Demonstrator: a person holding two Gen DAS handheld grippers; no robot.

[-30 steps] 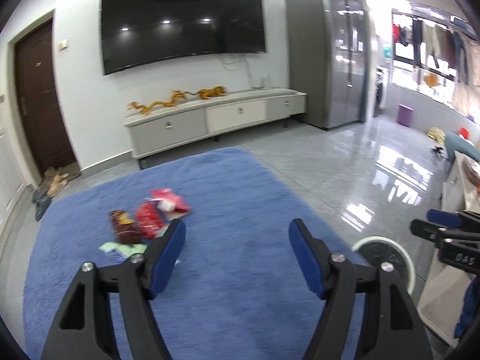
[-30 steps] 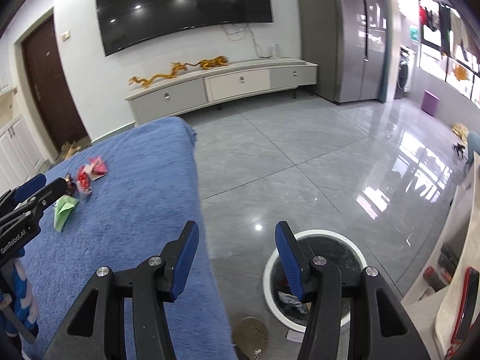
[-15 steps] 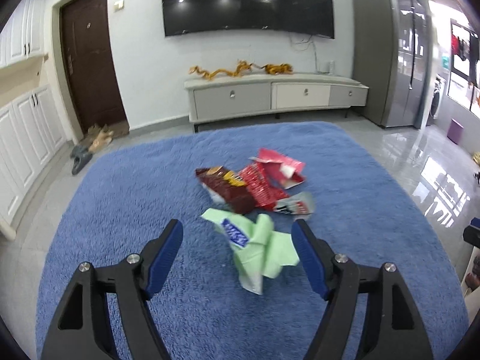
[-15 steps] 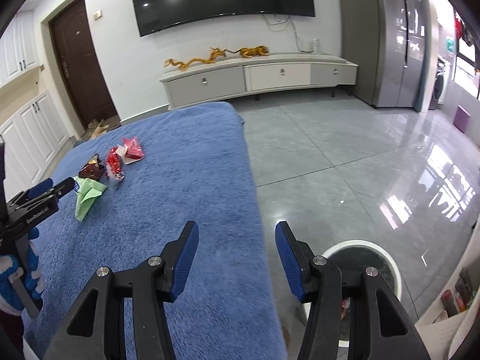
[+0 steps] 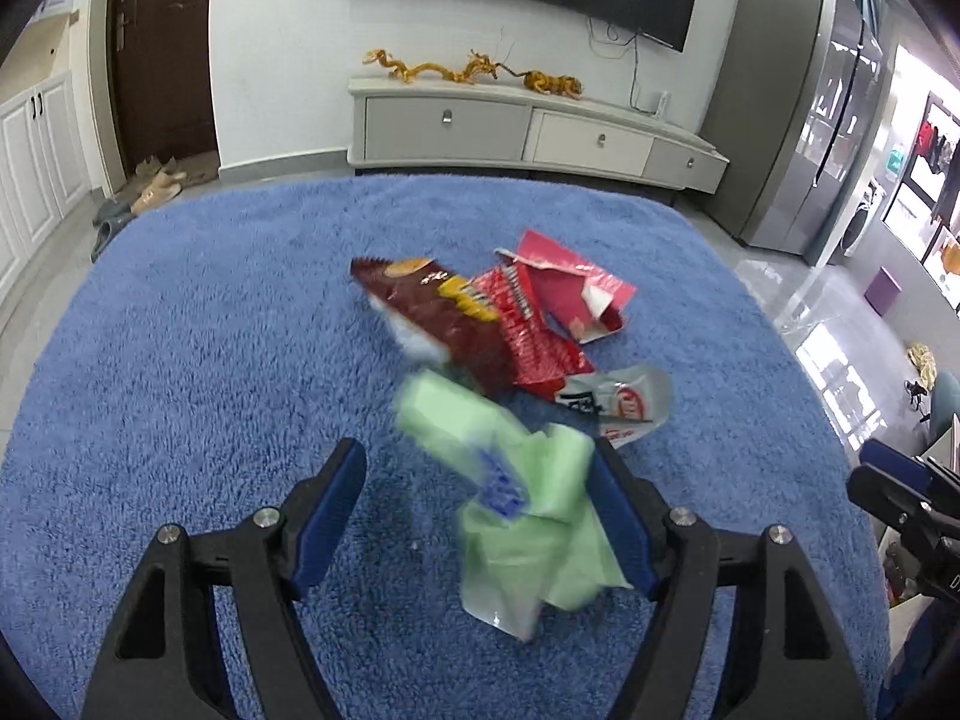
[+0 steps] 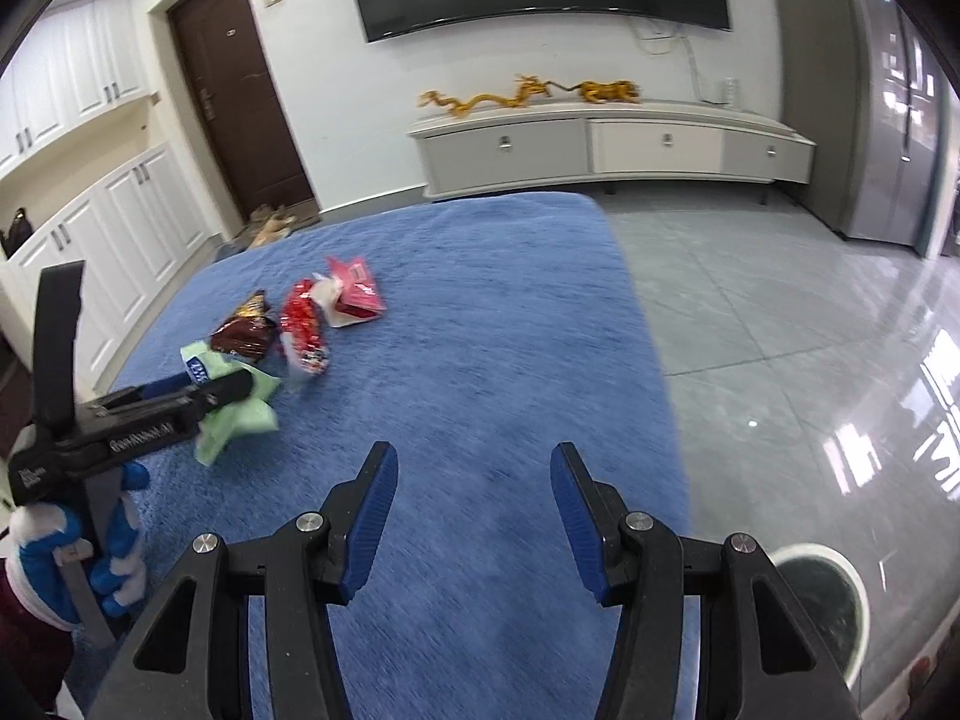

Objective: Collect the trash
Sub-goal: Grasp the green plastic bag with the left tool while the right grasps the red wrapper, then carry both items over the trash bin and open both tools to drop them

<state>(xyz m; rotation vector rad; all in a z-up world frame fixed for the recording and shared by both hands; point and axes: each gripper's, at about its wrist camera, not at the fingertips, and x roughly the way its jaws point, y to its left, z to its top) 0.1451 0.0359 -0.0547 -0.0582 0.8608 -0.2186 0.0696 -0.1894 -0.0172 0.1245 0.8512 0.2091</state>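
Observation:
Several pieces of trash lie on a blue rug. A light green wrapper lies between the open fingers of my left gripper, closer to the right finger. Beyond it lie a dark brown snack bag, a red wrapper, a torn pink-red packet and a silver wrapper. In the right wrist view the green wrapper sits at the left gripper's tips, with the brown bag and red wrapper behind. My right gripper is open and empty above the rug. A white-rimmed trash bin stands at lower right.
A grey TV cabinet with golden dragon figures stands against the far wall under a television. A brown door and white cupboards are at left. A tall grey fridge is at right. Glossy grey tiles lie beside the rug.
My left gripper has swung from the bin side to the trash pile and closed in until the green wrapper lies between its open fingers. My right gripper has turned left toward the rug.

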